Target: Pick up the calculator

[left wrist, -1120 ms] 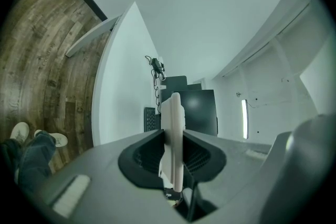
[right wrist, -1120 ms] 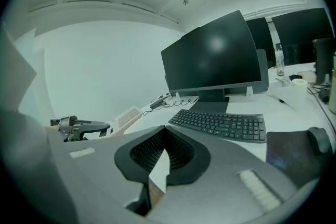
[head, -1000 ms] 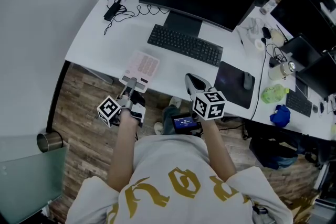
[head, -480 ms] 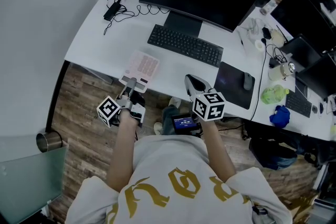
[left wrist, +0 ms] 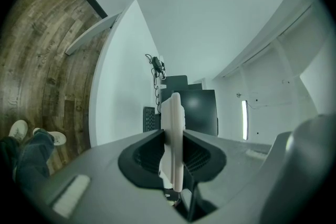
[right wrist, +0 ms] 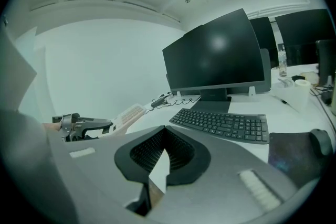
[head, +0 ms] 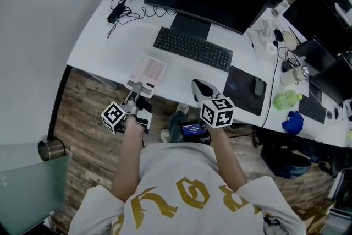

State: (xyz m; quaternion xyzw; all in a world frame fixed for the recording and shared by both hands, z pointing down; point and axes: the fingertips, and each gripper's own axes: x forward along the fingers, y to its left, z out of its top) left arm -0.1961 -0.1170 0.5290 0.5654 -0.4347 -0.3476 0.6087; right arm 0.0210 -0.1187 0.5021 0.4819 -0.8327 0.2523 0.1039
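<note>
Gripping the calculator (head: 147, 72) by its near end, the left hand-held gripper (head: 136, 87) has its jaws closed flat against the two faces of the pale, pinkish-white slab at the front edge of the white desk (head: 104, 36). A grid of small keys covers the calculator's far half in the head view. Its long axis runs away from the person, from the desk's edge toward the black keyboard (head: 192, 48), leaning slightly to the right. The left gripper view shows it edge-on as a thin, rounded blade rising between the dark ribbed pads (left wrist: 144, 152), its far tip pointing at the monitor (left wrist: 199, 110).

The jaws cover the near end, so no display can be made out there, and no view settles whether the underside touches the desk or hangs just above it. The key legends are too small to read.

Well apart to the right, the right hand-held gripper (head: 199, 85) hovers over the desk's front edge near the dark mouse pad (head: 242, 88), its jaw tips together with nothing between them. Its own view catches the calculator (right wrist: 126, 114) at the left, slanting up from the other gripper.
</note>
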